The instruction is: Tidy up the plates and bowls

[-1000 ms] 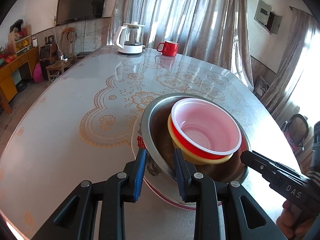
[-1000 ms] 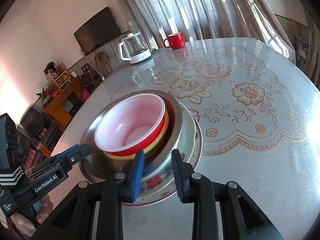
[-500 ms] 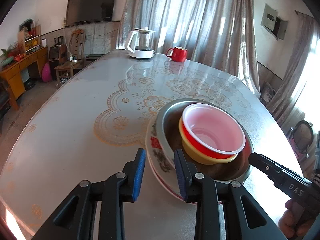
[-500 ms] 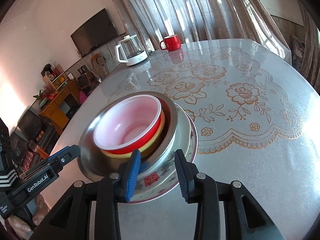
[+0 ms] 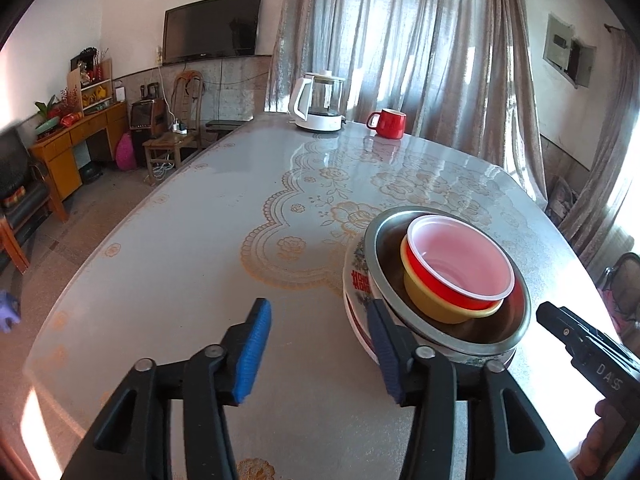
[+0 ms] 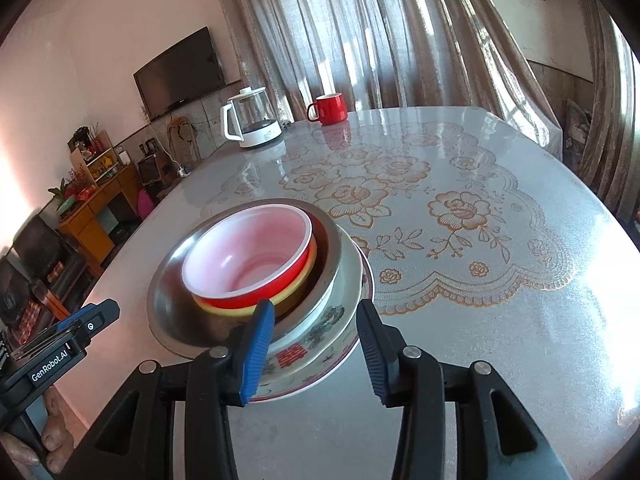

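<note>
Bowl stack [image 6: 256, 280] ahead, outside right gripper [image 6: 316, 354] fingers.

left gripper [image 5: 316, 344] jaws just opened off metal bowl [image 5: 516, 332], right gripper [image 6: 316, 350] jaws widened too

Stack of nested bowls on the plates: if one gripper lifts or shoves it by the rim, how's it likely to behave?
Metal bowl looks smooth and glossy, so probably slippery. It sits off-centre on the plates, so an edge lift may tip it. The red bowl and yellow bowl lie loose inside, tilted, and would likely slide.
</note>
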`<state>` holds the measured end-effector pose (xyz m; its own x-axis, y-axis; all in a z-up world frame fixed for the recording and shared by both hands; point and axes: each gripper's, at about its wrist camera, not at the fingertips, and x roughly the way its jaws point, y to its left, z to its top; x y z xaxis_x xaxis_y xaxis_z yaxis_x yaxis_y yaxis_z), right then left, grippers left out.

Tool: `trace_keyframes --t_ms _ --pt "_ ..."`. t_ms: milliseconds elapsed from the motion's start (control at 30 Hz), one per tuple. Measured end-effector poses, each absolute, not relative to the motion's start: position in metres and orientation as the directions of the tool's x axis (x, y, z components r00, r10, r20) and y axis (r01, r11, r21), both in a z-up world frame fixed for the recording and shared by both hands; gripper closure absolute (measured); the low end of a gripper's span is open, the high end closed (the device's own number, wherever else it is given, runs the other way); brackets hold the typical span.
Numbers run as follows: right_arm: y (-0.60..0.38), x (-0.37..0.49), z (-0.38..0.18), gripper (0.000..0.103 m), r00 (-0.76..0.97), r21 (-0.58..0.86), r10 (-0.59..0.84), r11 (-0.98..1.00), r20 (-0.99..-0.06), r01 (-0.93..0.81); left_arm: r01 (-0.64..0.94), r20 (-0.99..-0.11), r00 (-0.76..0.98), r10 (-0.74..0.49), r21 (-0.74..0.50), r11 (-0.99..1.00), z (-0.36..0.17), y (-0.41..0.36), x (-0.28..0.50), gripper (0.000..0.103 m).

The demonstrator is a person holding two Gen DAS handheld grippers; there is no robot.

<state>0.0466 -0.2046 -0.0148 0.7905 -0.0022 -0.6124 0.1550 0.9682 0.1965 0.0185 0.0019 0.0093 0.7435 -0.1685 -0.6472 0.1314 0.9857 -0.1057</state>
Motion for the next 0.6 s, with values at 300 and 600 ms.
trace_keyframes --t_ms 300,600 --pt "-0.192 0.037 -0.011 0.056 0.815 0.115 -0.105 0.972 -0.57 0.206 0.112 -0.638 0.76 -0.123 -0.058 0.992 0.008 -0.004 0.012 0.041" --pt "-0.184 0.037 -0.009 0.056 0.826 0.067 -0.126 0.979 -0.55 0.194 0.105 -0.628 0.772 -0.101 -0.031 0.994 0.008 -0.01 0.008 0.031"
